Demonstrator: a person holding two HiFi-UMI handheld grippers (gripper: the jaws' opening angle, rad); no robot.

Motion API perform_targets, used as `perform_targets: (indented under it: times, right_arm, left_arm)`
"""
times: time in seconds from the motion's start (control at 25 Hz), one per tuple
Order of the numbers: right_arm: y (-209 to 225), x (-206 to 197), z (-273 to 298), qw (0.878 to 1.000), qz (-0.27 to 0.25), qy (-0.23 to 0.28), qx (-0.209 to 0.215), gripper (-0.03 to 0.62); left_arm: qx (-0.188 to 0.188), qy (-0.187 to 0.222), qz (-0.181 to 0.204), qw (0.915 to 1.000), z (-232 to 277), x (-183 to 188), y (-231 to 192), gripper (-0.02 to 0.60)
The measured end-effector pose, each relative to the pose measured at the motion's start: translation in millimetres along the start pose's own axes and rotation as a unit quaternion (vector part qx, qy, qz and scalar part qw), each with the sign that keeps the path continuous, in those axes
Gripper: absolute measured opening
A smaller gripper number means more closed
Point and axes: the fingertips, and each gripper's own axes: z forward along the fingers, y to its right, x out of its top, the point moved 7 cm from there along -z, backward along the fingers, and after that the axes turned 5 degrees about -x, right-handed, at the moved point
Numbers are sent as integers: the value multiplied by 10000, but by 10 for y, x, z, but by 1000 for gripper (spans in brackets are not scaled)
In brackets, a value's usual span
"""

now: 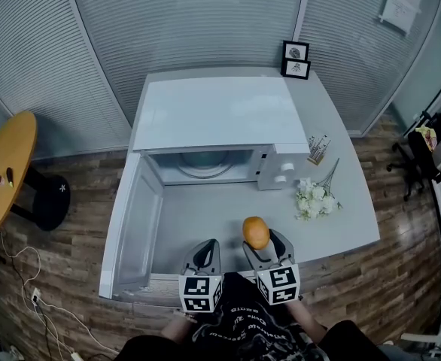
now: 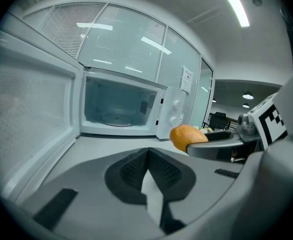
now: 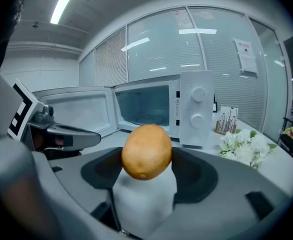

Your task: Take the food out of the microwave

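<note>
Orange, smooth-skinned oval fruit (image 3: 146, 151) is clamped in right gripper (image 1: 260, 239); left gripper (image 2: 147, 155) is closed, tips touching.

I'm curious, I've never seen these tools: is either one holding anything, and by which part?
The right gripper clamps an orange by its two opposite sides, across its middle. The left gripper holds nothing.

One orange fruit (image 1: 256, 232), one microwave (image 1: 213, 119)
</note>
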Motion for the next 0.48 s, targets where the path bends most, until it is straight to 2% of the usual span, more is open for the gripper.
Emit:
perform_targets:
  times: [0.48]
  right_arm:
    - [-17, -9, -30, 9999, -92, 50, 86, 310]
  left_arm:
    - [82, 37, -37, 10000, -36, -21, 10, 8]
